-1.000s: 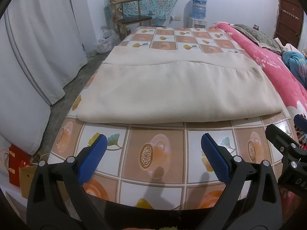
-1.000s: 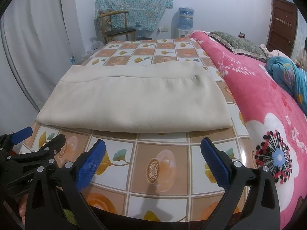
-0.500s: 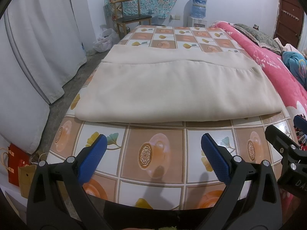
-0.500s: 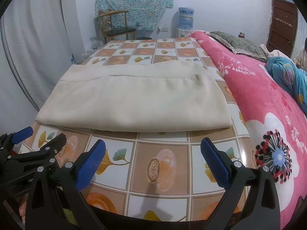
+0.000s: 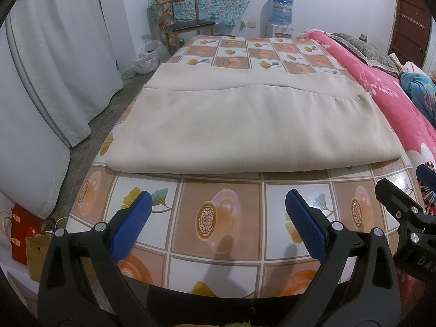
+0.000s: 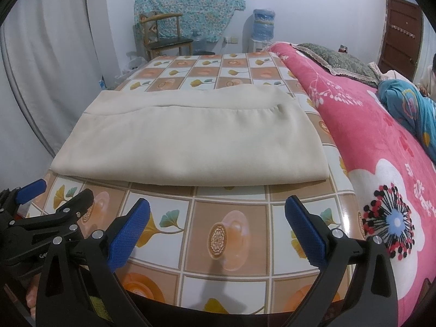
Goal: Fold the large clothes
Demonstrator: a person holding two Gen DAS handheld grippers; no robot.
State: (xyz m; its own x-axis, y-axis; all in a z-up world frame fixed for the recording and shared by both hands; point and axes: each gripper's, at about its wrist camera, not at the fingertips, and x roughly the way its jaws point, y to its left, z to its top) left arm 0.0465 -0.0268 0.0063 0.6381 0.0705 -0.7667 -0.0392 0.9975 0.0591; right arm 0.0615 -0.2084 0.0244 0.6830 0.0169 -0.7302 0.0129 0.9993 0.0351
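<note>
The left tool [image 5: 216,223] hangs with its blue-padded fingers spread wide, pinching nothing, above the near edge of the counter with the glossy orange-and-white tile-print cover [image 5: 220,215]. The right tool [image 6: 216,224] hangs just beside it, equally spread and empty. Ahead of both tools, apart from their fingertips, the folded cream-beige cloth [image 5: 245,128] [image 6: 190,141] lies flat on the counter. Right of the right tool lies a pink floral blanket [image 6: 387,169].
</note>
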